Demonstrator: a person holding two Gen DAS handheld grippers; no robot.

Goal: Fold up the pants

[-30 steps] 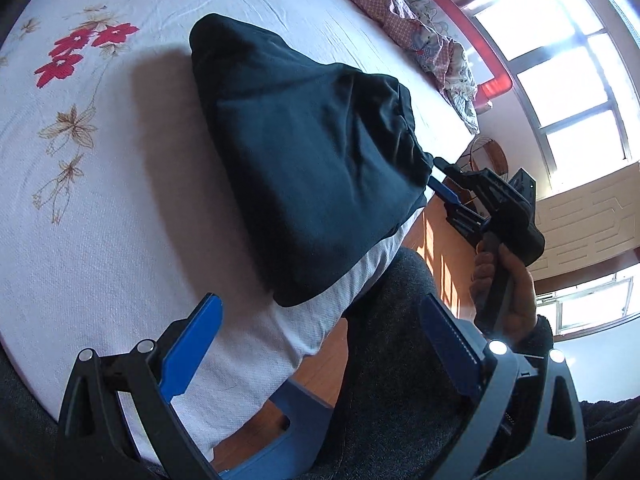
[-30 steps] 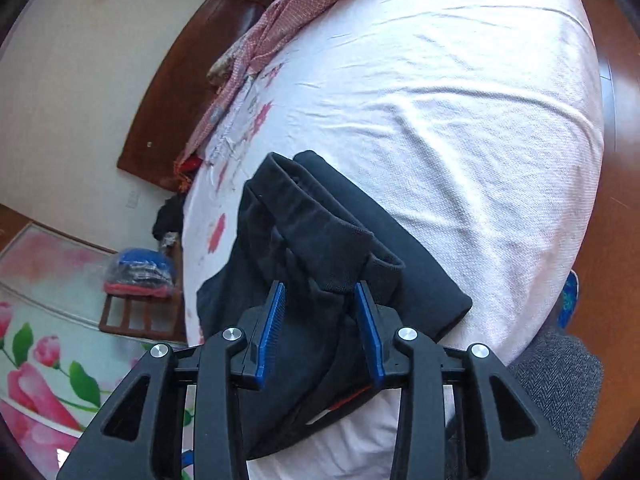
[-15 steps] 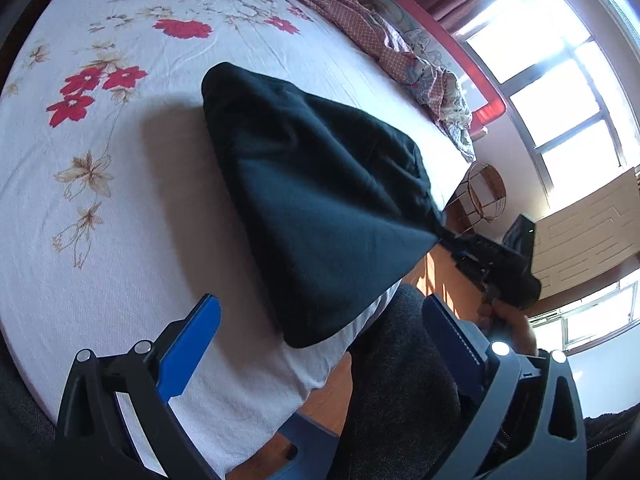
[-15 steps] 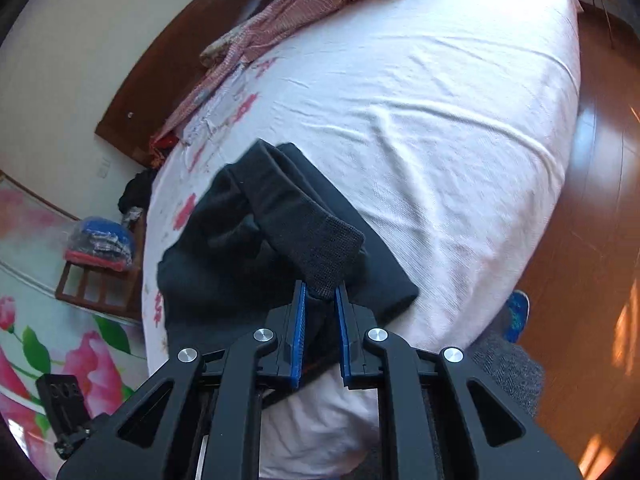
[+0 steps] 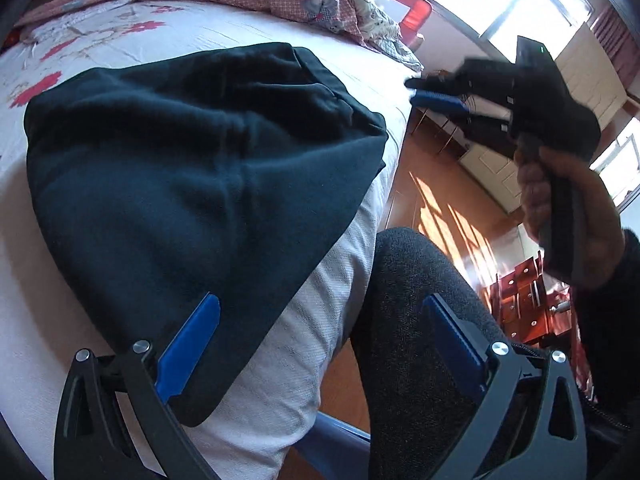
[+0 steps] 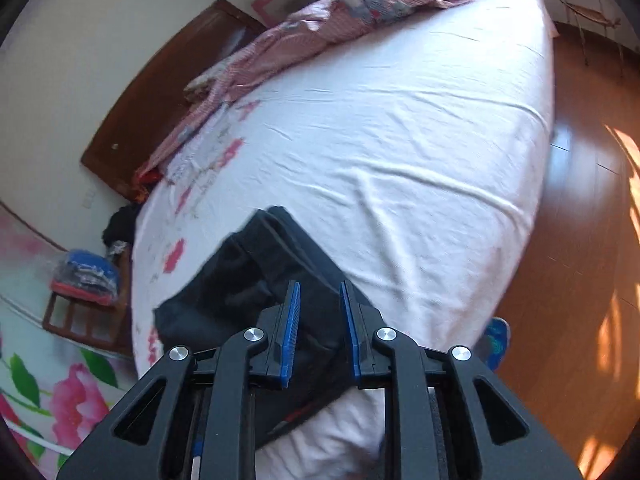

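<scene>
Right hand-held gripper (image 6: 318,322) released pants (image 5: 192,184) | now open | no legible text

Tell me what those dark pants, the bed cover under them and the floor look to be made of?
The pants look like soft, matte knit, maybe fleece or sweatshirt cotton: fuzzy surface, thick rounded folds, no sheen. The bed cover seems a thin woven cotton, white with red printed flowers, with fine creases and a visible weave. The floor looks like glossy wood or laminate planks: reddish-brown with seams, reflecting sunlight.

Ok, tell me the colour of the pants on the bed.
Black pants, plain with no pattern; clearest in the left wrist view.
</scene>
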